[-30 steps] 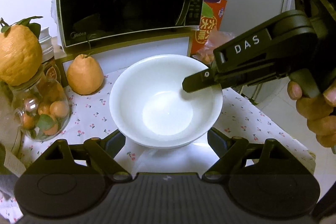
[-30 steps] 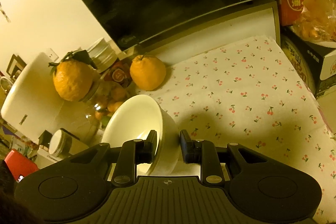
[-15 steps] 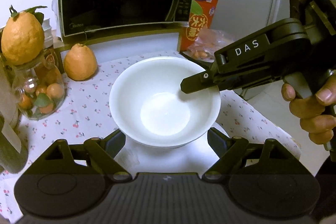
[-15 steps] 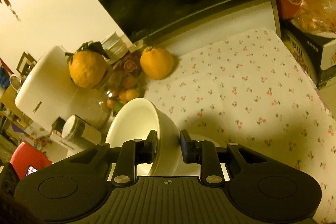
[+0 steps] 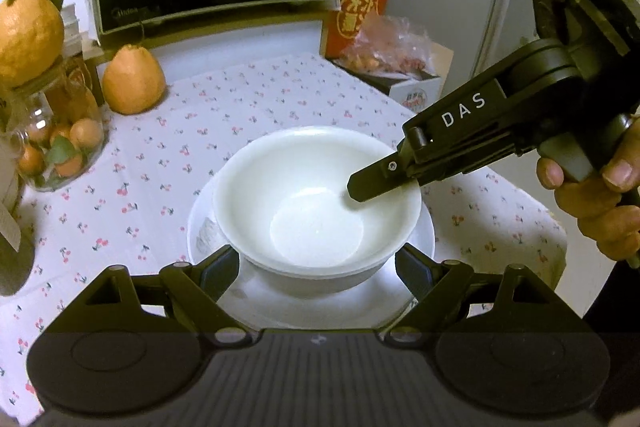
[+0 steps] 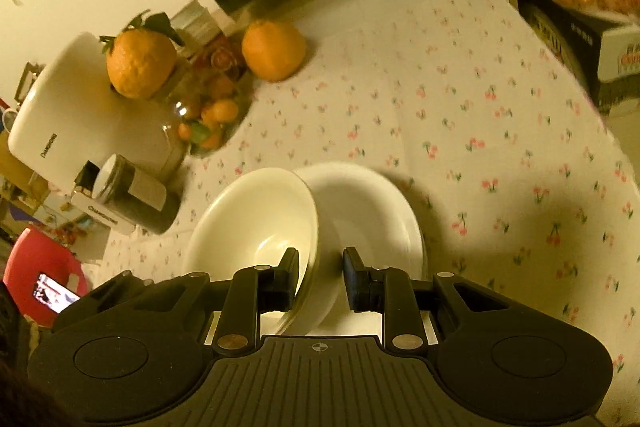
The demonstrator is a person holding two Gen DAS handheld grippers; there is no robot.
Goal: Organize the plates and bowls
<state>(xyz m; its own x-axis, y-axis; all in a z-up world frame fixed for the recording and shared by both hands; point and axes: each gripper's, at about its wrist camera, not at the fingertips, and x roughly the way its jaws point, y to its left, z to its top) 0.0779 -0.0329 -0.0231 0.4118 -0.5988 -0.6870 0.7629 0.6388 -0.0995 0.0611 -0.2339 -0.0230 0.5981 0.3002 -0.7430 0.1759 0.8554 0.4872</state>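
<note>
Bowl (image 5: 316, 203) lower than before, over plate (image 5: 320, 303); right hand-held gripper (image 6: 320, 273) pinching rim, left hand-held gripper (image 5: 316, 267) spread.

**Two grippers, one clamped and one spread**

The right gripper (image 6: 320, 277) angled downward with its jaws drawn narrow, pinching a bowl's (image 6: 256, 227) rim, one pad inside and one outside. A hand (image 5: 596, 203) wrapped its handle. The left gripper (image 5: 316, 265) tilted down too, jaws spread wide, pads apart from the bowl.
</note>
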